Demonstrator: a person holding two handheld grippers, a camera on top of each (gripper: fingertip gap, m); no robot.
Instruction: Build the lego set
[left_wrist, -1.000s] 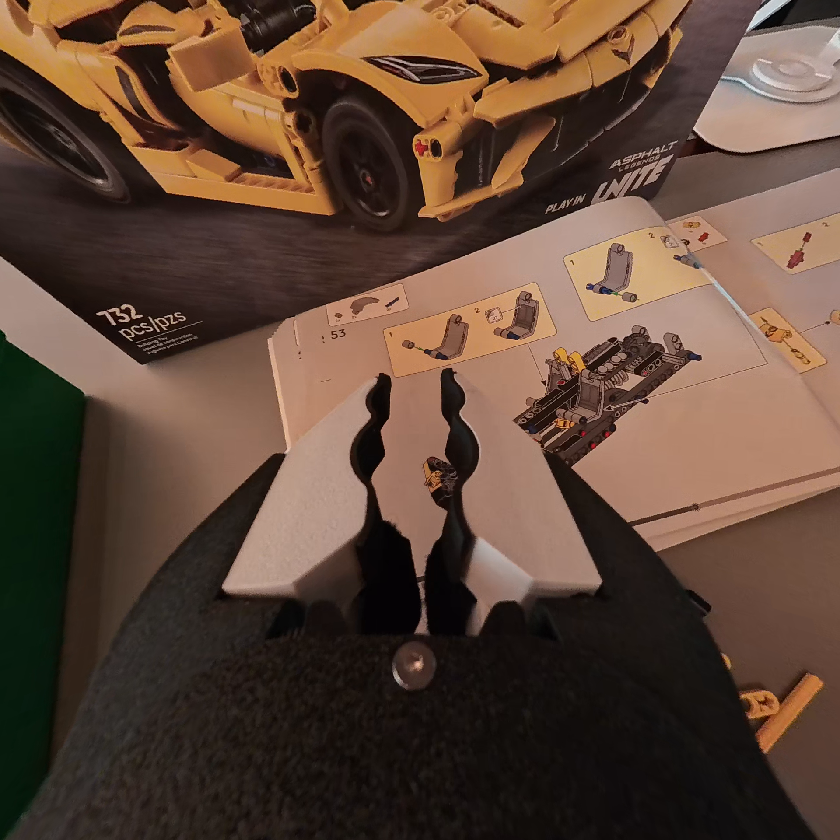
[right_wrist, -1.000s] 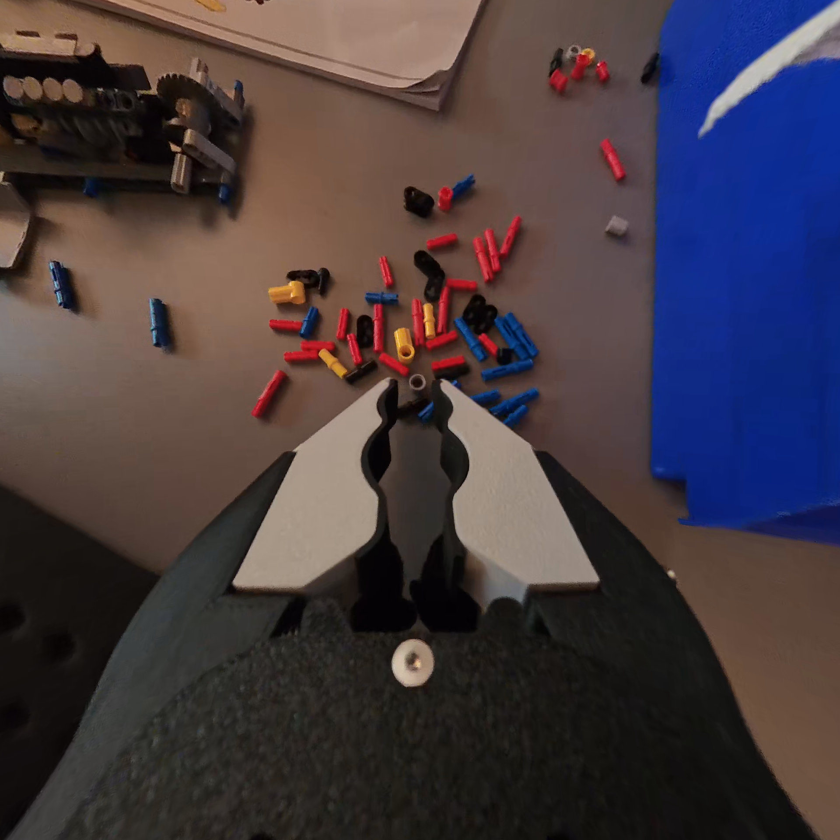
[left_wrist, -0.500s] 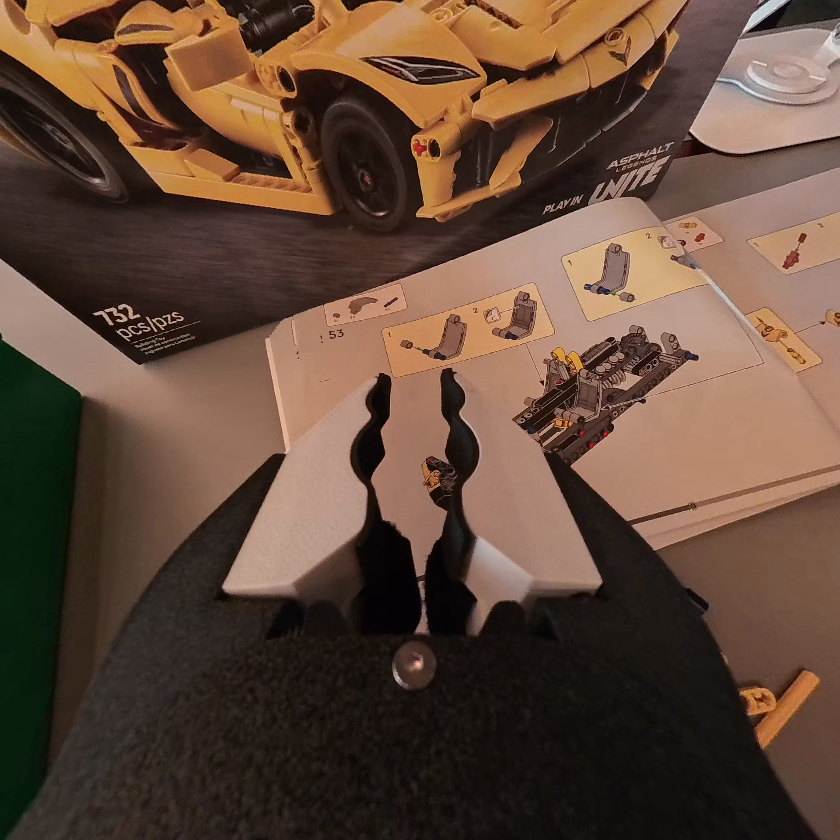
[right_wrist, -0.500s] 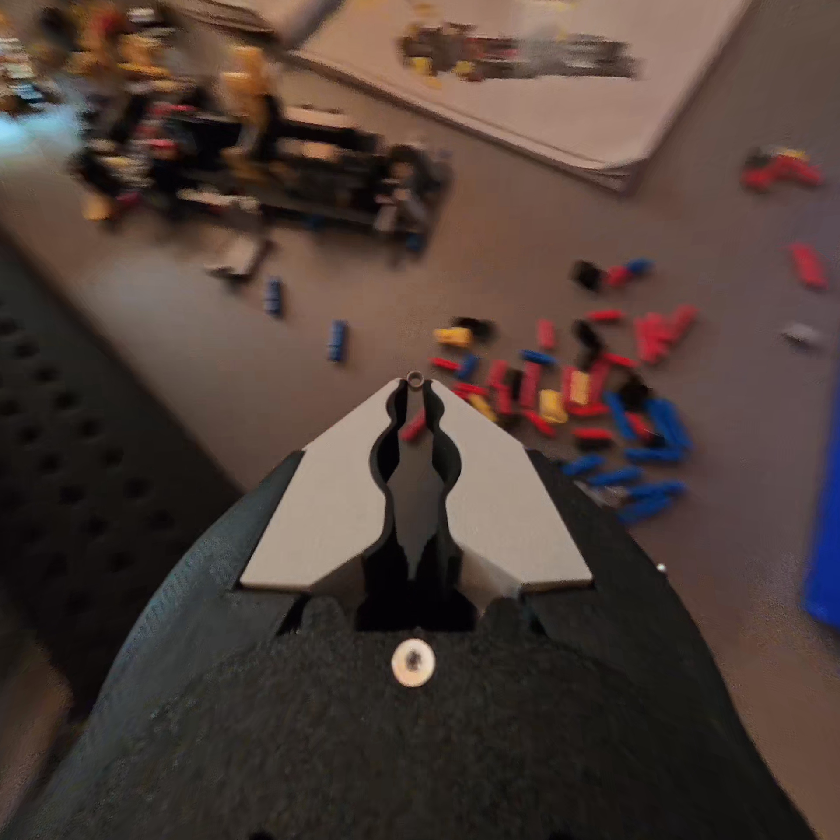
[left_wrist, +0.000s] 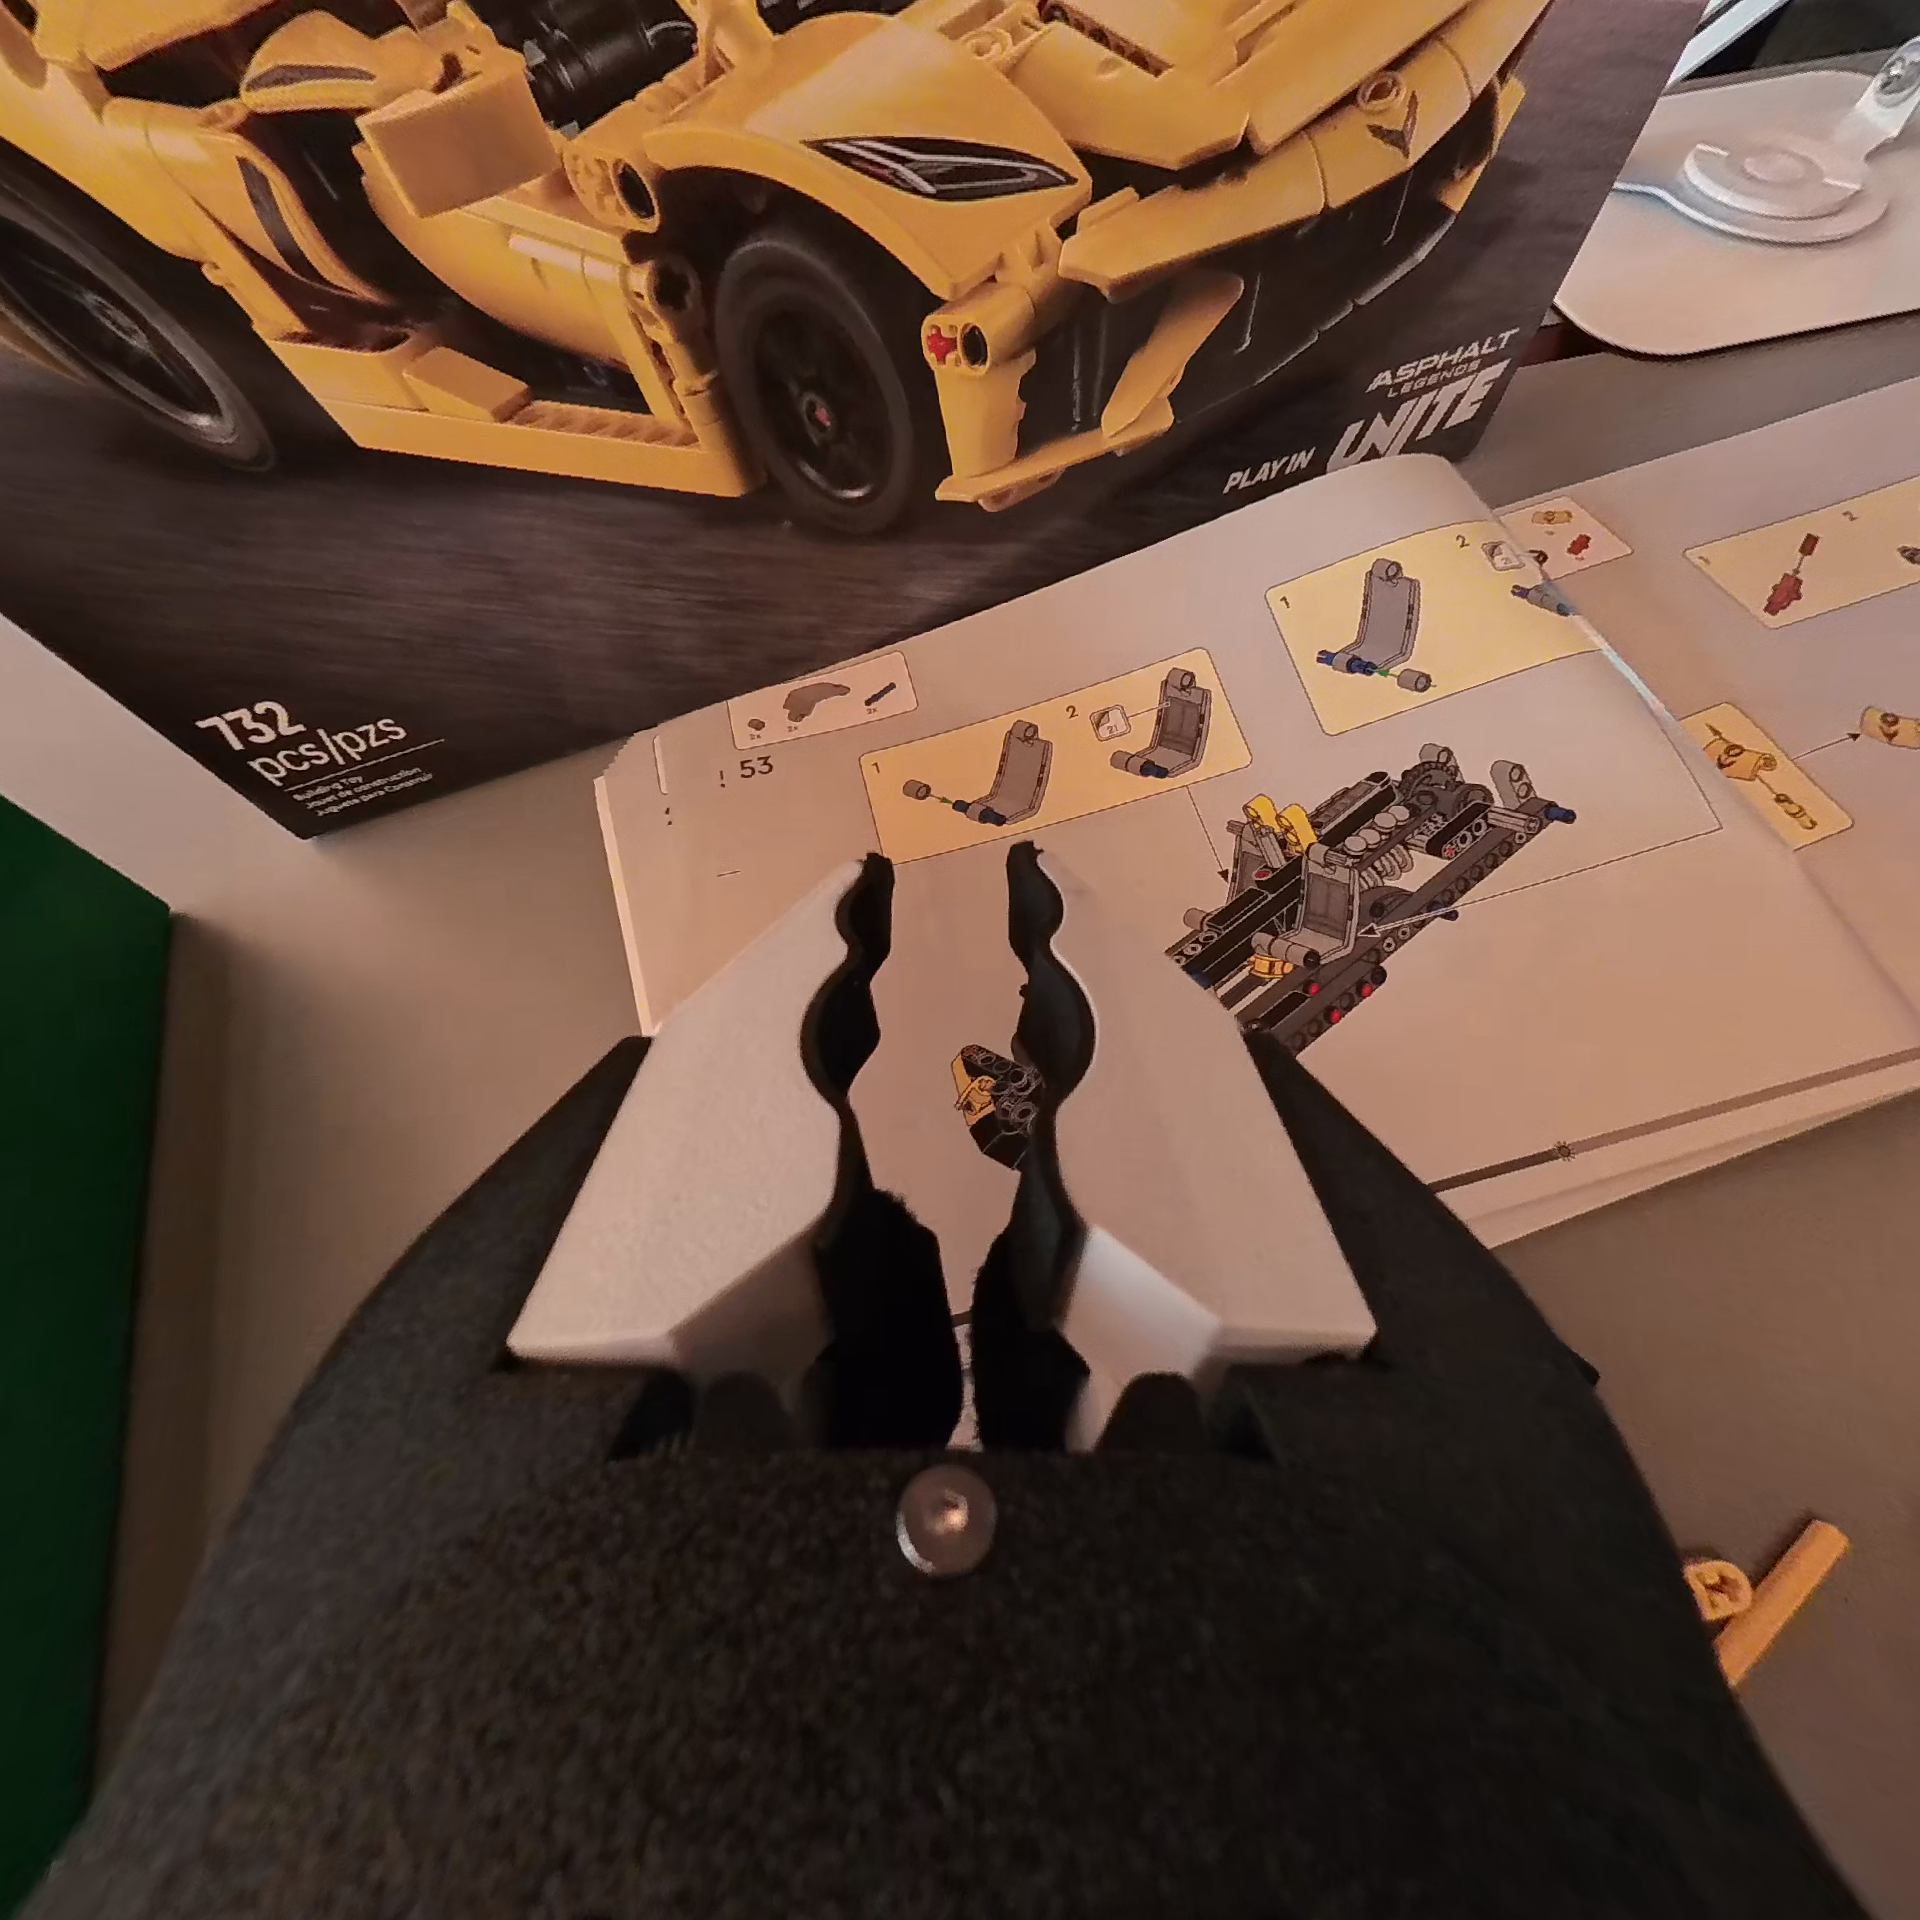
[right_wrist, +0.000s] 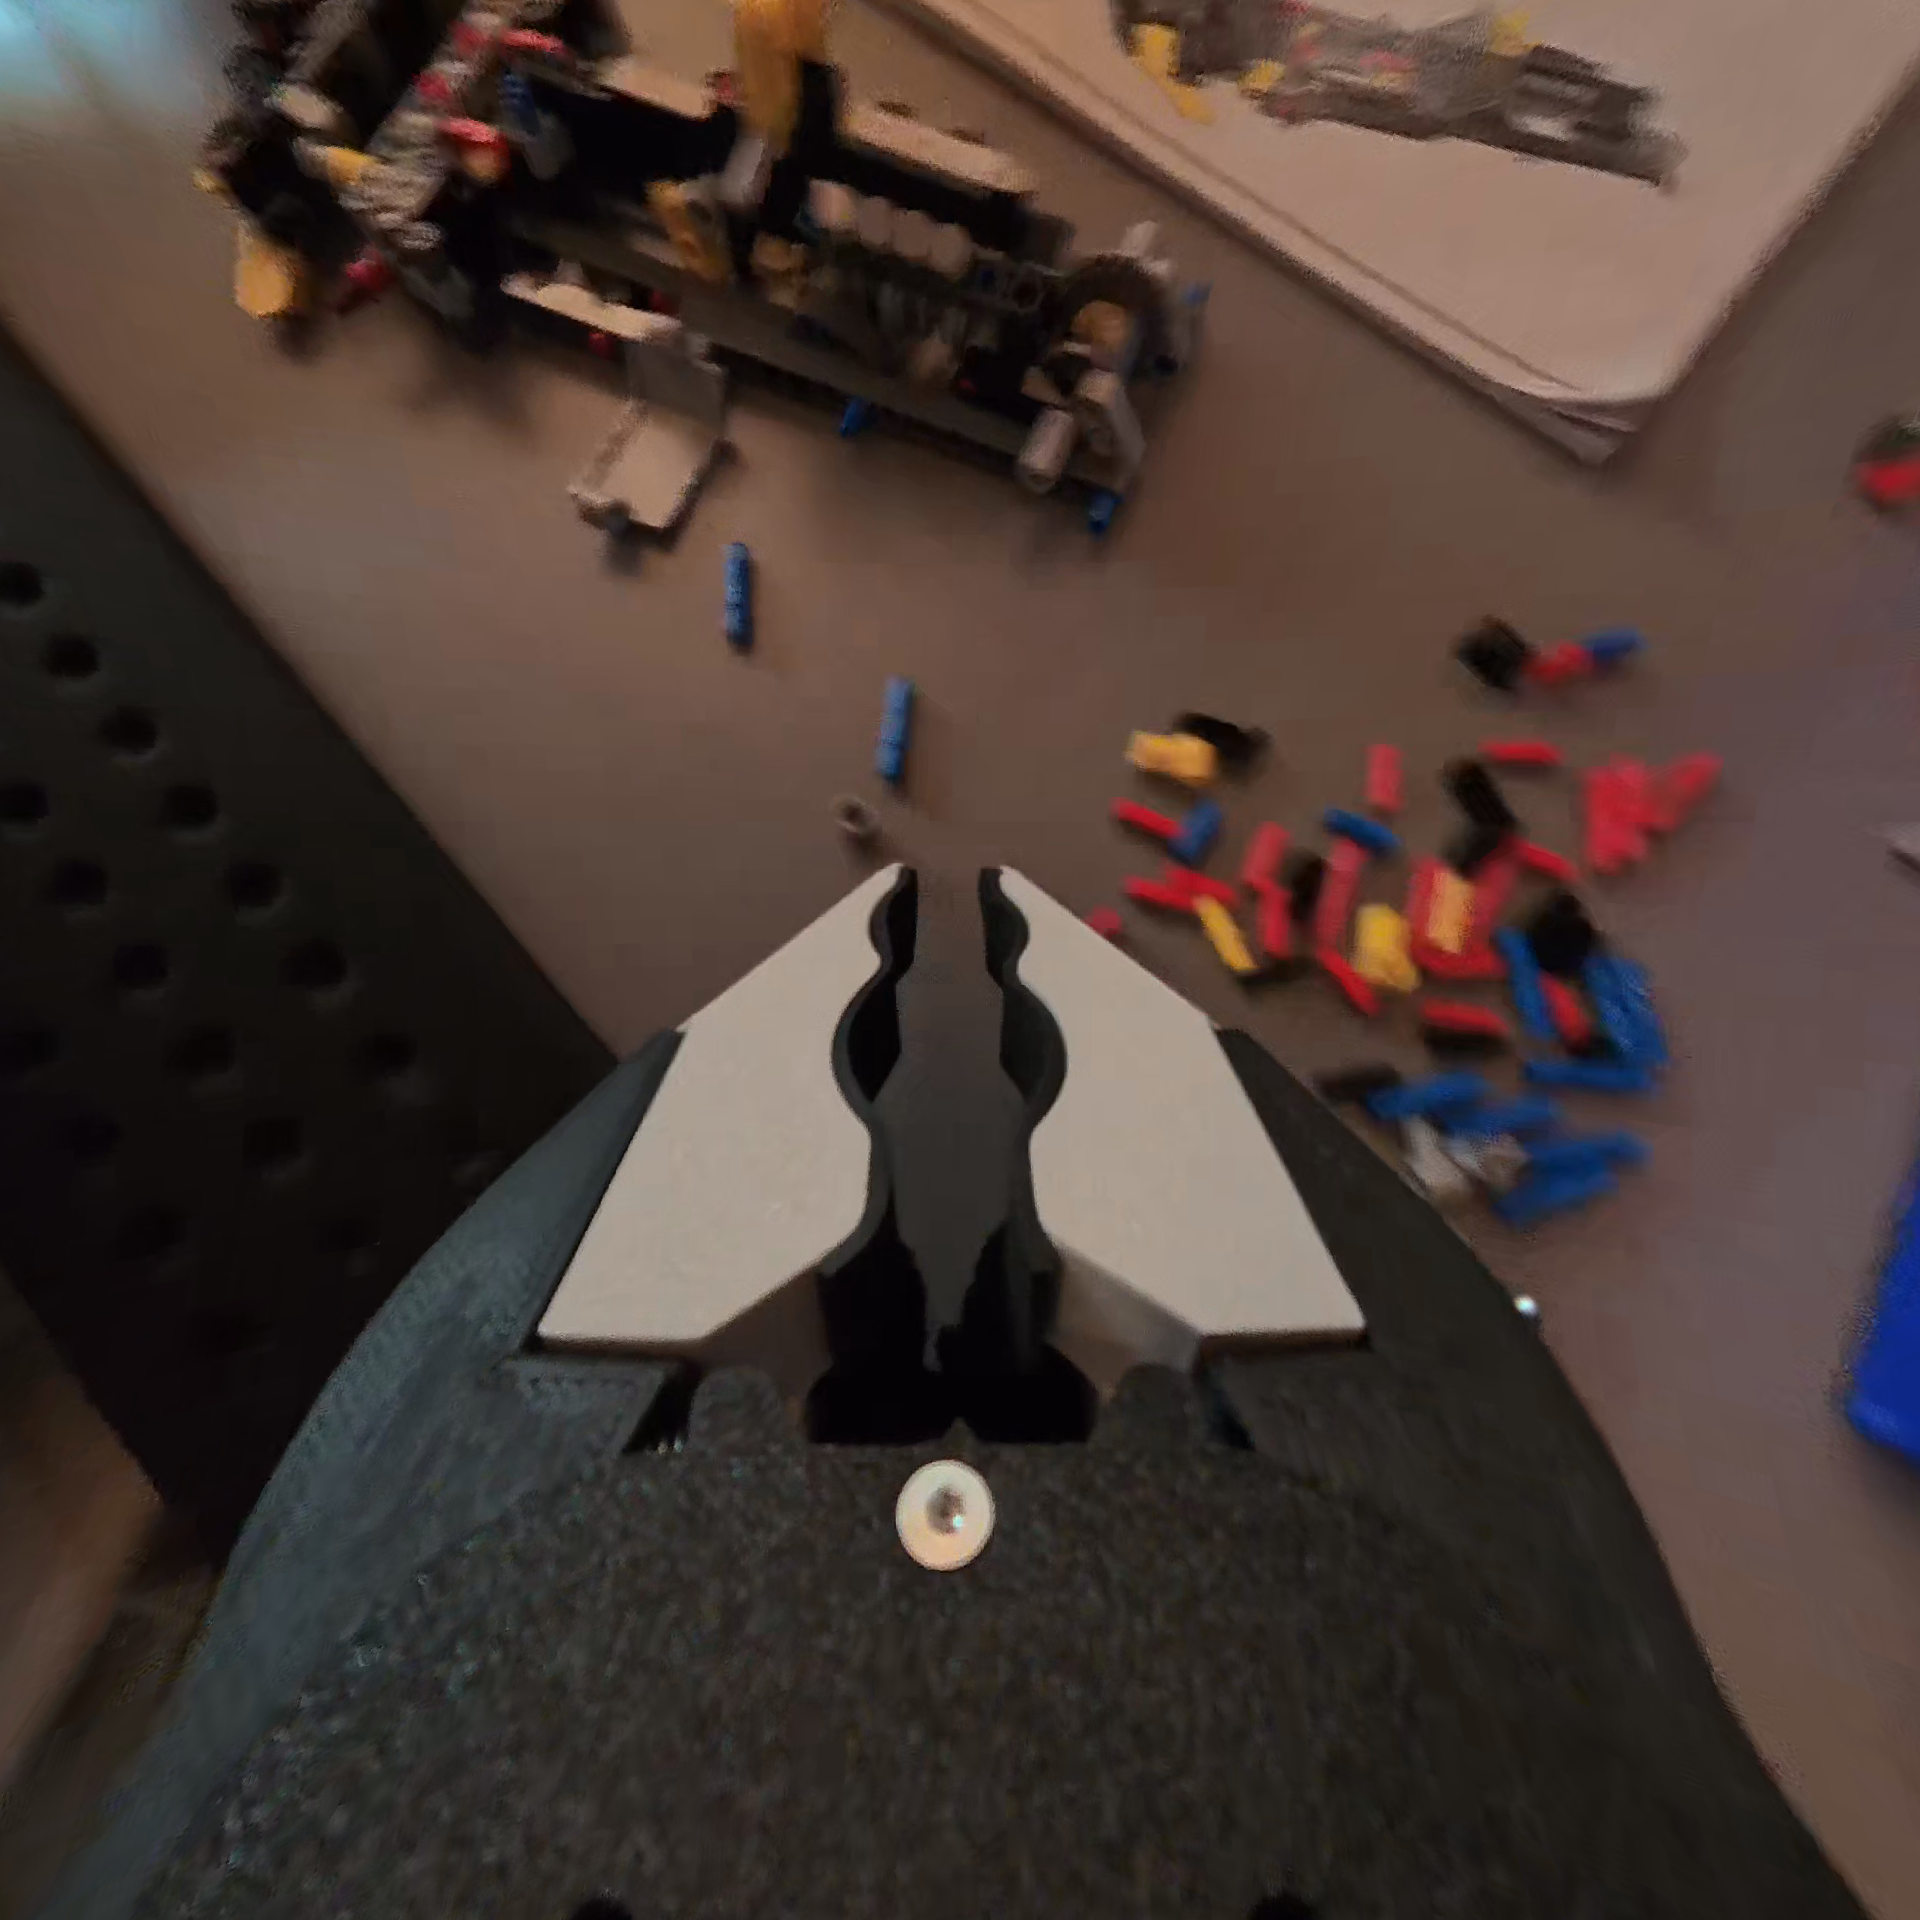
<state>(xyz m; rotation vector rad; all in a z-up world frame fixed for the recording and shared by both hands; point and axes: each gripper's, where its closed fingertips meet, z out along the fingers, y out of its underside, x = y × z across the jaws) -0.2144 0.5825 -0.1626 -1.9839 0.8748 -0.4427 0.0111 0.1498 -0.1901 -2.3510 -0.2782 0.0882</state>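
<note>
Grey bush is seen loose on the surface, just ahead of the right gripper, its fingers parted and empty. Half-built chassis lies well beyond the bush. Left gripper, likewise released, is held over the instruction booklet. A slower, squarer regrasp is advised.

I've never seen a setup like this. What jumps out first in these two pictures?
The big set box with a yellow car pictured on it fills the top of the left view, with an open instruction booklet lying in front of it. In the right view, a scatter of red, blue, yellow and black pins lies on the table to the right, and the half-built dark chassis sits beyond. Both the left gripper and right gripper are open and empty.
</note>
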